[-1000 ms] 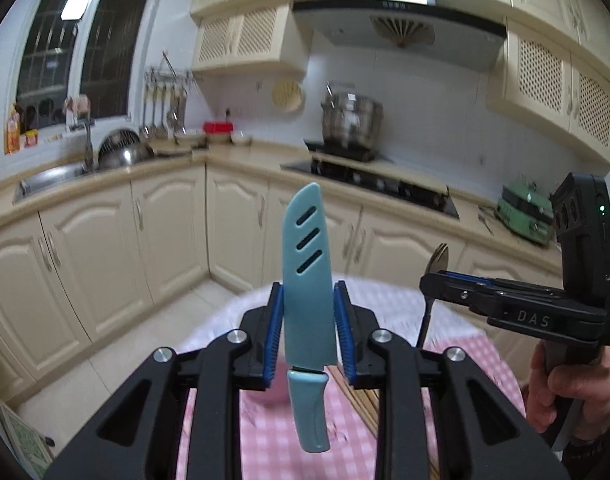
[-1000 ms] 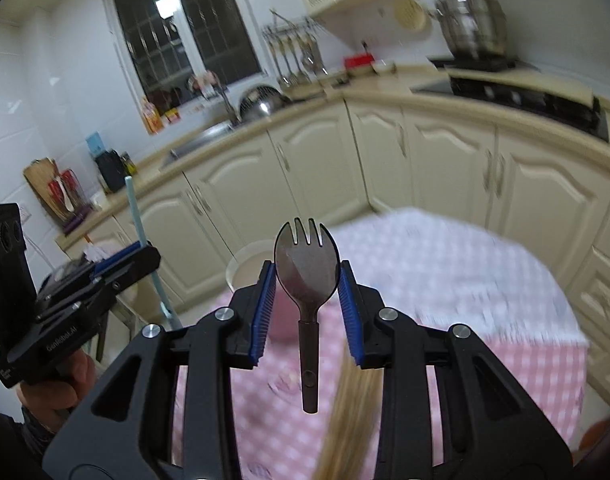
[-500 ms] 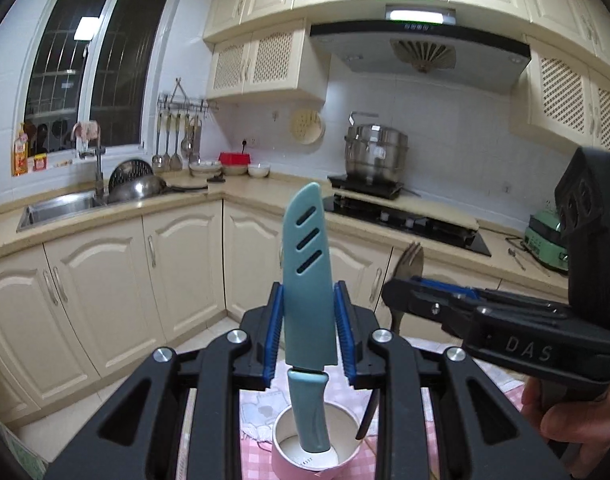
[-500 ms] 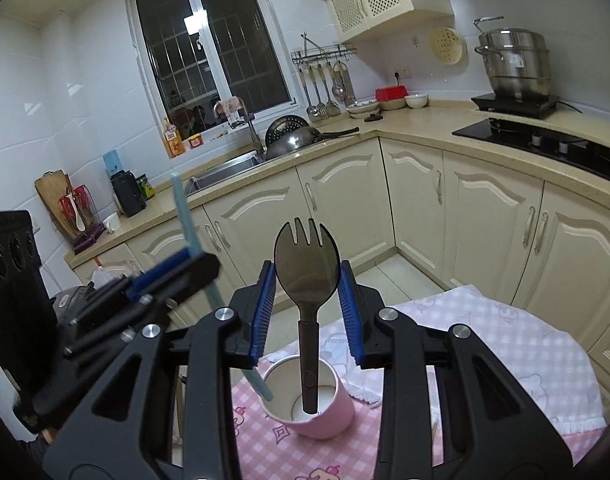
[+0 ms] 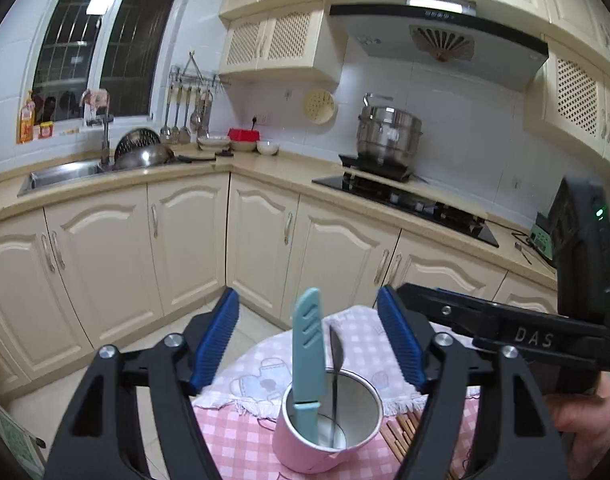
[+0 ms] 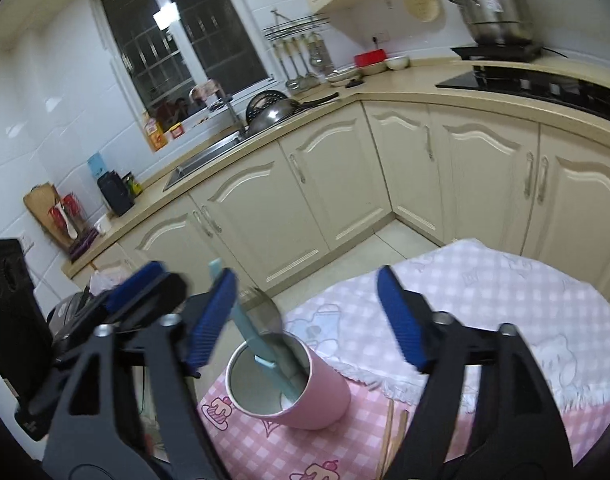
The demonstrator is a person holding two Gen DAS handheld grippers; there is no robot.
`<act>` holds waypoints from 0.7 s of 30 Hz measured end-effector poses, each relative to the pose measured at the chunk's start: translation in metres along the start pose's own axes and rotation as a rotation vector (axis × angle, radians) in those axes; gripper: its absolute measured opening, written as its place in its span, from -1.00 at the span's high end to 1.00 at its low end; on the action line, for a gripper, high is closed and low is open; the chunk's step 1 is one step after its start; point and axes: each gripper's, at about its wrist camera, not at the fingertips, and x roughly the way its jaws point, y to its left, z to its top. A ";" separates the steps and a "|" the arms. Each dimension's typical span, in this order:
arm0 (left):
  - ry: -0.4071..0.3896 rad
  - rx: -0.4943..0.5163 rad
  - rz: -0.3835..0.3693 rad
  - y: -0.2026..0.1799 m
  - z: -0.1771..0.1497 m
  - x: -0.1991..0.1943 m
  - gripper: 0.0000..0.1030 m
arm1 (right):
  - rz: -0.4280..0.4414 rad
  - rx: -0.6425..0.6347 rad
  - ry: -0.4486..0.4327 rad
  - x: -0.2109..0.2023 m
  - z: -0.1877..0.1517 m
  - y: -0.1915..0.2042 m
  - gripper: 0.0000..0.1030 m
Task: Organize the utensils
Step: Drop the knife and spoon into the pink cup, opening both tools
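Now both sets of fingers wide, holding nothing: left gripper (image 5: 308, 346), right gripper (image 6: 305, 318). Knife (image 5: 307, 350) and spork (image 5: 336, 354) stand in pink cup (image 5: 325, 426) on table (image 6: 505, 280). Risk: withdrawing fingers snag tall handles, tip light cup toward chopsticks (image 6: 391, 436) at 5 o'clock.

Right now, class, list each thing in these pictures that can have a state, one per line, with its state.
Left gripper: open, holding nothing.
Right gripper: open, holding nothing.
Knife: standing handle-down in the cup, sheath on the blade.
Spork: standing handle-down in the cup beside the knife.
Cup: upright on the checked cloth, holding both utensils.
Chopsticks: lying on the cloth, outside the cup.
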 end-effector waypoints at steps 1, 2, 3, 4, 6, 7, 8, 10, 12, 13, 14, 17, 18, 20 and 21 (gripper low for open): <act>0.003 0.007 0.005 -0.001 0.000 -0.002 -0.40 | -0.004 0.003 -0.002 -0.003 -0.001 -0.002 -0.49; 0.007 0.007 0.004 -0.002 0.001 -0.006 -0.50 | -0.009 0.007 -0.005 -0.006 -0.001 -0.002 -0.56; 0.006 0.005 0.004 -0.003 0.001 -0.009 -0.57 | -0.013 0.014 -0.011 -0.010 -0.002 -0.004 -0.67; 0.000 0.003 0.007 -0.003 0.001 -0.013 -0.62 | -0.018 0.019 -0.015 -0.014 -0.002 -0.006 -0.73; -0.003 0.008 0.025 -0.005 0.001 -0.020 -0.63 | -0.039 0.028 -0.013 -0.024 -0.004 -0.010 -0.87; 0.004 0.009 0.037 -0.007 0.000 -0.023 -0.68 | -0.046 0.031 -0.008 -0.026 -0.005 -0.013 -0.87; 0.008 0.008 0.043 -0.007 0.000 -0.026 -0.74 | -0.062 0.036 0.000 -0.031 -0.007 -0.016 -0.87; 0.016 0.007 0.055 -0.010 -0.003 -0.033 -0.75 | -0.076 0.047 0.009 -0.039 -0.011 -0.020 -0.87; 0.032 0.017 0.071 -0.013 -0.007 -0.039 -0.76 | -0.086 0.054 0.015 -0.050 -0.016 -0.024 -0.88; 0.040 0.020 0.077 -0.015 -0.009 -0.041 -0.78 | -0.098 0.056 0.023 -0.054 -0.019 -0.027 -0.88; 0.053 0.019 0.087 -0.017 -0.011 -0.043 -0.78 | -0.109 0.061 0.032 -0.057 -0.021 -0.029 -0.88; 0.091 0.012 0.101 -0.021 -0.020 -0.050 -0.78 | -0.124 0.070 0.064 -0.069 -0.031 -0.037 -0.88; 0.099 0.012 0.106 -0.021 -0.022 -0.051 -0.78 | -0.138 0.071 0.077 -0.073 -0.037 -0.039 -0.88; 0.125 0.023 0.121 -0.026 -0.030 -0.054 -0.79 | -0.152 0.075 0.096 -0.078 -0.045 -0.043 -0.88; 0.136 0.027 0.126 -0.028 -0.032 -0.055 -0.79 | -0.161 0.080 0.112 -0.082 -0.050 -0.045 -0.88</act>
